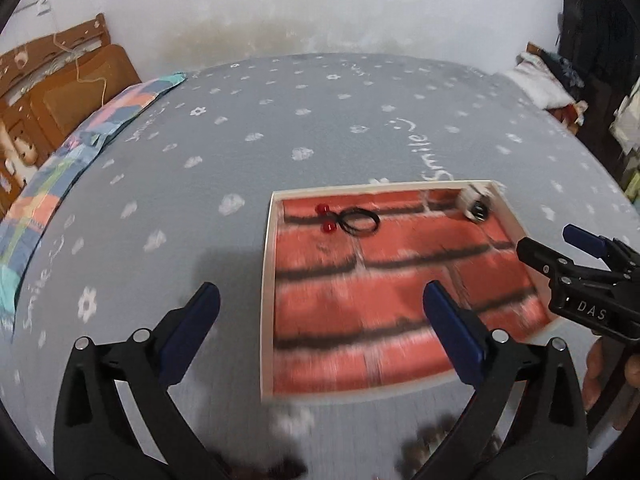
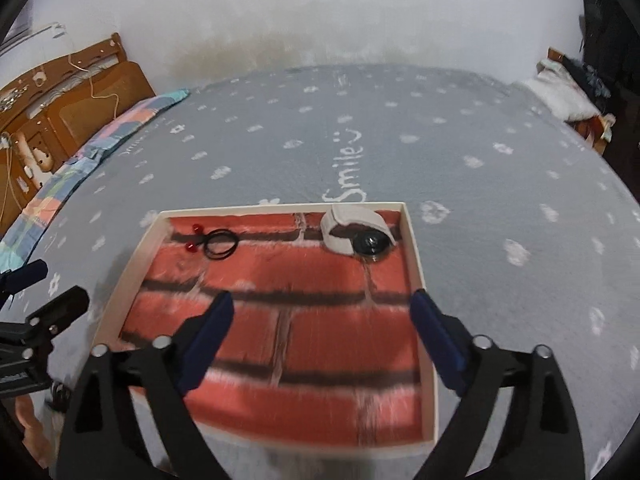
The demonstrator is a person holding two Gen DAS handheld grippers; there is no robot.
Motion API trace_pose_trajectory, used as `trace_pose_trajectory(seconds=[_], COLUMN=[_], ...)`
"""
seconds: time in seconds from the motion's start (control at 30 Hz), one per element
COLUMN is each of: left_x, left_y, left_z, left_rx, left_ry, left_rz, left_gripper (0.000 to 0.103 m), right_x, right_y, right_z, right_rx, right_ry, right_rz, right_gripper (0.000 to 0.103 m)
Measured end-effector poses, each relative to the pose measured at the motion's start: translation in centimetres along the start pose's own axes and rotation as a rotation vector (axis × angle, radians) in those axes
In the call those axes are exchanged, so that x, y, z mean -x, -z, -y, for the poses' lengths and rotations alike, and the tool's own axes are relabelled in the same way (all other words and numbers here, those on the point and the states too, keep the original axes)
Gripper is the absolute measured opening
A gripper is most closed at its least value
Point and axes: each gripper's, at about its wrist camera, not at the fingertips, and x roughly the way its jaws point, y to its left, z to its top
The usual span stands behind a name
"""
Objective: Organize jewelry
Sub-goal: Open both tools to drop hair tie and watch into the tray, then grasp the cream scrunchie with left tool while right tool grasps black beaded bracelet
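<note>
Lying flat on a bed w/ a grey flower-print sheet marked "Smile" [image 2: 500, 128], a shallow white-rimmed tray w/ red brick-pattern lining [image 2: 412, 240] holds the jewelry. Black cord loop w/ two red beads [image 2: 218, 243] sits in the far left corner of the tray, beads on its left side. A white-strap watch w/ round dark face [image 2: 356, 234] sits in the far right corner, strap curled, up against the far rim as far as blur lets me tell. The two items are well apart; rest of the lining is bare.

Left tool [image 1: 320, 312]: blue-padded fingers [image 1: 200, 320] spread wide, nothing btwn them. It hangs over the near left part of the tray, left finger over the sheet, right finger over the lining.

Right tool [image 2: 322, 322]: also wide open, empty, hanging over the near half of the tray; right finger is by the right rim. In the left wrist view it shows at the right edge [image 1: 556, 244], a hand [image 1: 600, 376] behind it.

Far left: patchwork pastel pillow [image 2: 116, 132] along the bed edge, brown wooden headboard [image 2: 72, 96] beyond it. White wall [image 2: 320, 12] at the far side. Both views motion-blurred near the bottom.
</note>
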Motion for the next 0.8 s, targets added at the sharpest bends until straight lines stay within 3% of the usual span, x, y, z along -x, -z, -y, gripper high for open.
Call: trace_pose_trajectory(seconds=[0.33, 0.5, 0.6, 0.8], left_x=[8.4, 11.0, 12.4, 14.3], left_y=[6.8, 9.6, 11.3, 14.2], left_z=[-2.1, -3.1, -4.0, -4.5], left_rx=[0.046, 0.071, 0.094, 0.08], left_ry=[-0.008, 0.006, 0.029, -0.018], left_rz=[0.083, 0.084, 0.091, 0.117], left_gripper=[0.098, 0.098, 0.098, 0.098], right_x=[9.8, 13.6, 15.2, 16.7], right_y=[6.1, 9.3, 11.1, 14.0], right_z=[0.7, 1.1, 1.5, 1.4], right_rx=[0.015, -0.003, -0.028, -0.041], right_ry=[0.046, 0.082, 0.076, 0.108], right_rz=[0.096, 0.139, 0.16, 0.156], right_gripper=[0.094, 0.094, 0.094, 0.094])
